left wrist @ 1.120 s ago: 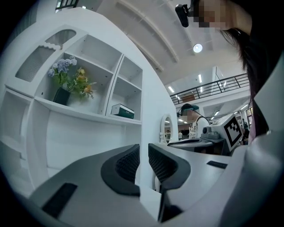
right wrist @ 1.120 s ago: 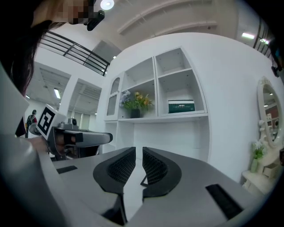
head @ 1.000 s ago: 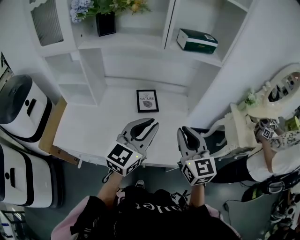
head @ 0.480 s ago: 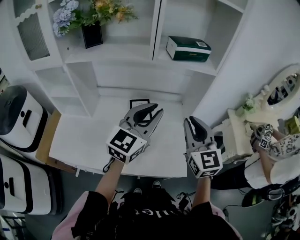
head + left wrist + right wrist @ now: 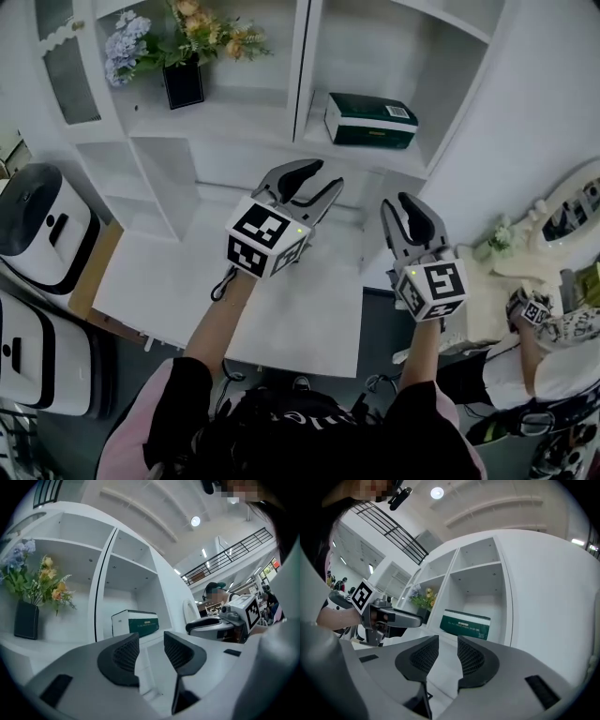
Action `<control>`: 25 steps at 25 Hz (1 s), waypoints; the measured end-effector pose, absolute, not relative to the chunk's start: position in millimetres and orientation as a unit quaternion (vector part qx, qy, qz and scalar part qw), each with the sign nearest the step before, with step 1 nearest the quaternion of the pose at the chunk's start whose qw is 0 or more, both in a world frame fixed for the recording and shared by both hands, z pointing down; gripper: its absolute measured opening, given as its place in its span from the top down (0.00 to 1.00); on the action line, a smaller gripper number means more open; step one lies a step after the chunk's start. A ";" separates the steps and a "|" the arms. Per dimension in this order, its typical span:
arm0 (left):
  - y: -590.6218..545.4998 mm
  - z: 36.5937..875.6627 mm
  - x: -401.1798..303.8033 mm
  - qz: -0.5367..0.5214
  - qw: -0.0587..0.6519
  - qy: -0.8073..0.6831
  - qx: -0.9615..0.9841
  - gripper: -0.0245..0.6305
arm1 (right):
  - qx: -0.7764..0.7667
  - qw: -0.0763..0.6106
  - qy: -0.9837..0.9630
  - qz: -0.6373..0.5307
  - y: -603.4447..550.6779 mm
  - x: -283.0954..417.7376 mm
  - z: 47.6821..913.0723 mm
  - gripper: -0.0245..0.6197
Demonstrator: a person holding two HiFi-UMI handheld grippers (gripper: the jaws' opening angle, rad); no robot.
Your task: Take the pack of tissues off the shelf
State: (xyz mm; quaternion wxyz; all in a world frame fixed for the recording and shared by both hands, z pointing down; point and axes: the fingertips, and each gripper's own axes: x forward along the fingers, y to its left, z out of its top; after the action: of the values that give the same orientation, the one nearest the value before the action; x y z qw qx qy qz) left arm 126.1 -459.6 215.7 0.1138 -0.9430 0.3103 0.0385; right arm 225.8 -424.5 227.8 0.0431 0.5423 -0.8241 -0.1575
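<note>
Head view with both gripper views: a person holds the left gripper (image 5: 324, 178) and the right gripper (image 5: 400, 201) side by side in front of a white shelf (image 5: 246, 111), each pointing roughly level toward it. The pack of tissues (image 5: 370, 120), a dark green box with a white end and a white label on top, lies flat on the board of the shelf's right-hand compartment, well apart from both grippers and touched by neither. In the left gripper view the two dark ribbed pads (image 5: 125, 654) stand apart with only air between them, the jaws having just been opening; the pack appears beyond the gap and slightly to its left. In the right gripper view the pads (image 5: 472, 659) are also parted, by a narrower gap, the jaws likewise having just been opening and holding nothing; the pack sits beyond them, above the right pad. Left of the upright divider (image 5: 302, 66), a black vase (image 5: 183, 82) of flowers (image 5: 192, 28) stands on its board. Below the shelf lies a white desk (image 5: 169, 272), with two white appliances (image 5: 42, 225) at its left side
</note>
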 end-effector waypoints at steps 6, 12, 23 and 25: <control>-504.5 195.9 139.0 0.002 0.135 0.349 -0.927 0.64 | 0.534 0.036 -0.828 -0.170 -448.5 242.4 205.6 0.73; -532.3 178.2 150.8 -0.001 0.109 0.369 -0.923 0.60 | 0.528 0.010 -0.834 -0.158 -463.5 250.5 196.2 0.71; -556.0 186.1 164.1 -0.021 0.089 0.392 -0.915 0.62 | 0.534 -0.014 -0.832 -0.151 -479.8 268.7 186.2 0.70; -555.6 186.3 162.6 -0.020 0.095 0.389 -0.916 0.63 | 0.531 -0.014 -0.834 -0.146 -482.4 269.6 189.4 0.70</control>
State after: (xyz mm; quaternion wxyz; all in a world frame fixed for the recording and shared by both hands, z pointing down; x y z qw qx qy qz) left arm 162.6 -555.6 186.3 0.0949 -0.9163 0.3885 -0.0199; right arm 269.6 -482.4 189.4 -0.0136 0.5315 -0.8344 -0.1455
